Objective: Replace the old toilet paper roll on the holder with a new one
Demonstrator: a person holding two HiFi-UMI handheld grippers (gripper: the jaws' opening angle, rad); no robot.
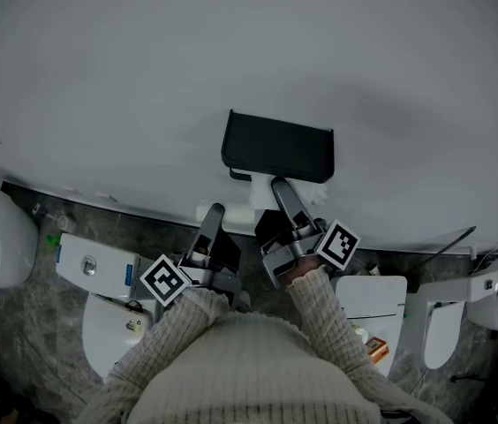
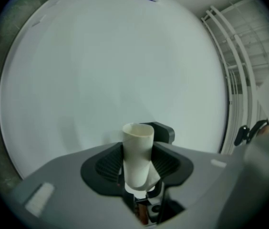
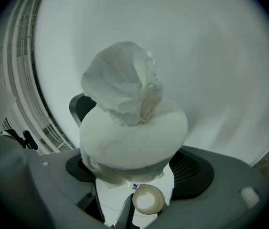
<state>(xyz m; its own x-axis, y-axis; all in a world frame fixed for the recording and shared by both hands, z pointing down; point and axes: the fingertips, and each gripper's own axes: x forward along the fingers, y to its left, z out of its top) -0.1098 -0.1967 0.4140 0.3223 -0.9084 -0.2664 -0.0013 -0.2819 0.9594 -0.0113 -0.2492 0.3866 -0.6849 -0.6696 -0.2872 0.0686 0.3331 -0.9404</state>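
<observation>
Under the black holder point(image 1: 277, 147) on the wall, the head view shows my left gripper point(image 1: 216, 212) and right gripper point(image 1: 282, 194) side by side.

Left gripper view: my fingers point(image 2: 107, 165) clamp the empty cardboard tube point(image 2: 138, 151), which stands upright.

Right gripper view: my fingers point(image 3: 194, 173) squeeze the new roll point(image 3: 133, 140), its loose sheet sticking up.

Left gripper point(image 1: 213, 212) clamping cardboard tube point(image 2: 138, 151), right gripper point(image 1: 282, 188) clamping paper roll point(image 3: 133, 137)
</observation>
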